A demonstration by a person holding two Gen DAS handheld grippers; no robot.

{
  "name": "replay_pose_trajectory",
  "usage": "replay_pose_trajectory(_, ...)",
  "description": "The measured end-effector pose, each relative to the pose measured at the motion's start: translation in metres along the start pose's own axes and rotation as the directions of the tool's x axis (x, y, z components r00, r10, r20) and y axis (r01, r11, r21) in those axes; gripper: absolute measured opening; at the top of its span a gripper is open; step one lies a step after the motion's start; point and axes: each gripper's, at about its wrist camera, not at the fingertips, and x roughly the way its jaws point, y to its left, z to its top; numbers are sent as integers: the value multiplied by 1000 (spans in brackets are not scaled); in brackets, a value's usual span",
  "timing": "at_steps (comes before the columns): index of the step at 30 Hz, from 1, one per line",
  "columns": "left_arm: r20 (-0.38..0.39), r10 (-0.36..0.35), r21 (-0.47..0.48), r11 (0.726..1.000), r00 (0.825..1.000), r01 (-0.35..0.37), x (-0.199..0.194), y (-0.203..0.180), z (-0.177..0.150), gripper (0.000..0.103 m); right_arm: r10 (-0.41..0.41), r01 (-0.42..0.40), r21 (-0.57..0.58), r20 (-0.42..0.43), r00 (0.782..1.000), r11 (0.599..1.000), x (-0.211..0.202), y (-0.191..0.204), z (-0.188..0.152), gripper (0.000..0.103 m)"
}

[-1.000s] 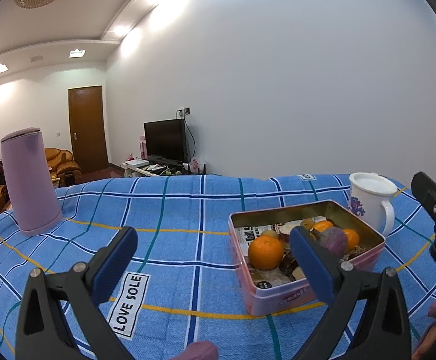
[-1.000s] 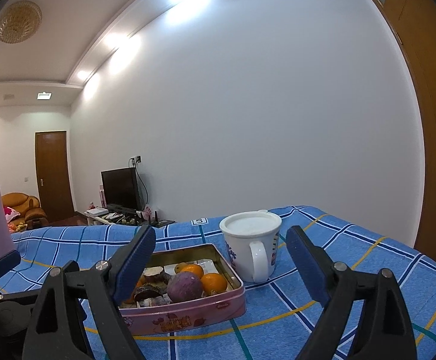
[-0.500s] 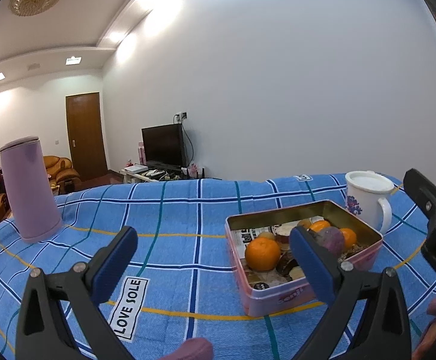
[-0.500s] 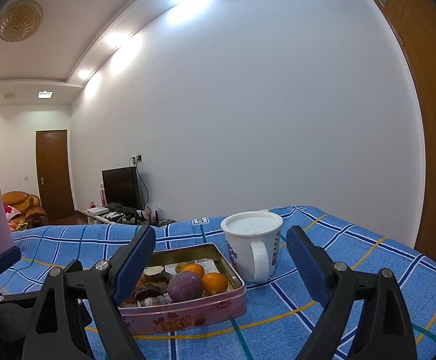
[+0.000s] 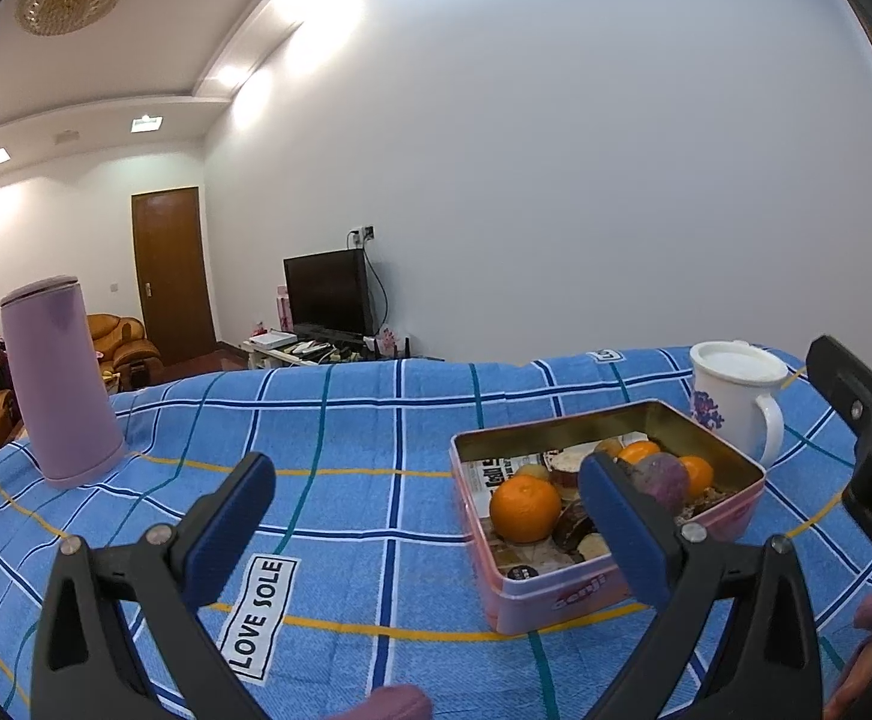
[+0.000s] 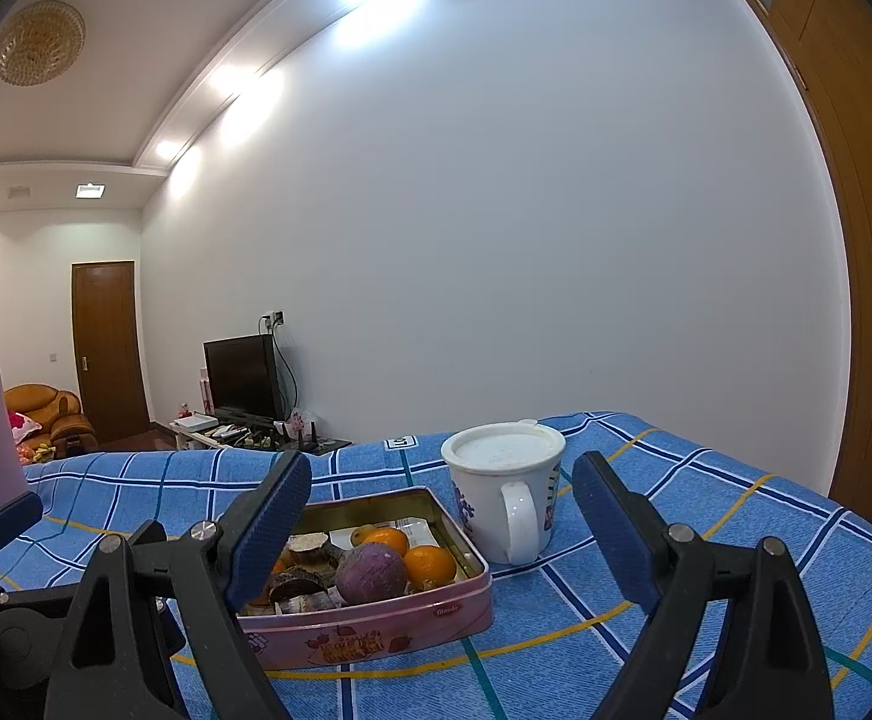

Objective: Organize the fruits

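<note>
A pink tin box (image 5: 562,591) (image 6: 375,630) sits on the blue checked cloth and holds fruit: a large orange (image 5: 524,507), smaller oranges (image 6: 429,564), a purple round fruit (image 6: 371,571) (image 5: 661,480) and some brown pieces. My left gripper (image 5: 423,522) is open and empty, held above the cloth to the left of the tin. My right gripper (image 6: 442,531) is open and empty, in front of the tin and the mug. The right gripper's body shows at the right edge of the left wrist view (image 5: 868,438).
A white lidded mug (image 6: 505,489) (image 5: 736,396) stands just right of the tin. A tall lilac flask (image 5: 60,384) stands at the far left of the cloth. A "LOVE SOLE" label (image 5: 258,612) lies on the cloth near me. A wall is behind the table.
Both views have shifted only slightly. The left view has drifted a little to the left, so the tin and flask sit further right. Both grippers stay open.
</note>
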Motion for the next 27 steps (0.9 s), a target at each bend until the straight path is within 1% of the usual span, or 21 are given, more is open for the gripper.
replay_pose_trajectory(20, 6, -11, 7, 1000, 1000, 10, 0, -2, 1, 103, 0, 0, 1, -1, 1000, 1000, 0, 0, 0, 90)
replay_pose_trajectory(27, -18, -42, -25, 999, 999, 42, 4, 4, 0, 103, 0, 0, 2, -7, 1000, 1000, 0, 0, 1, 90)
